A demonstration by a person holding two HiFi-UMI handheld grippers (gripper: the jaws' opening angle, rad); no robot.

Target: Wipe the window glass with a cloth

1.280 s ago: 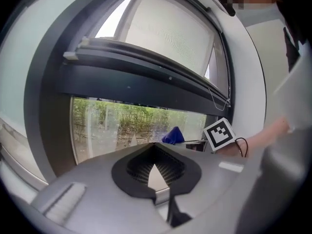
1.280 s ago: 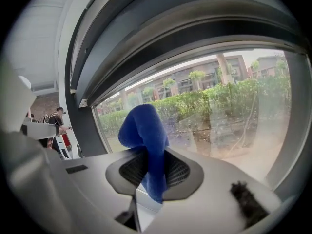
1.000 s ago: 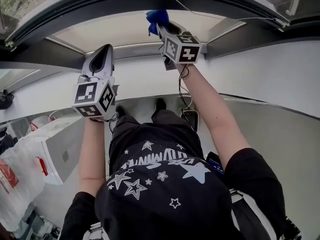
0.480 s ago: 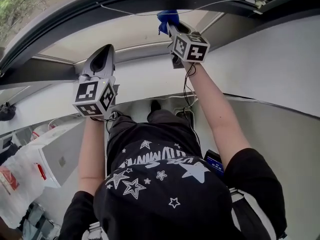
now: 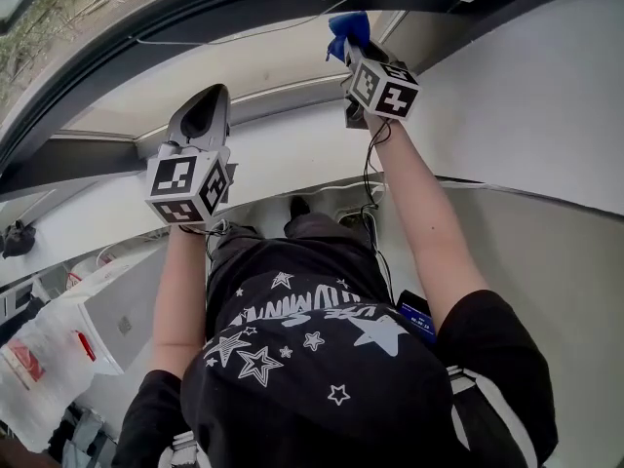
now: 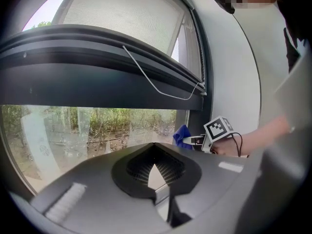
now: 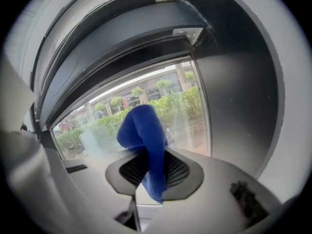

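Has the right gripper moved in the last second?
Yes. The right gripper, holding the cloth, has slid right along the glass, nearer the frame's right post.

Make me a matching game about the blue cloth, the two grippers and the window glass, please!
Things:
1. cloth
2. left gripper
3. right gripper
4. window glass

Clues:
A. green trees show through it
B. jaws together, nothing between them
C. blue and bunched up
D. jaws clamped on the cloth

Pairs: 1-C, 2-B, 3-D, 4-A
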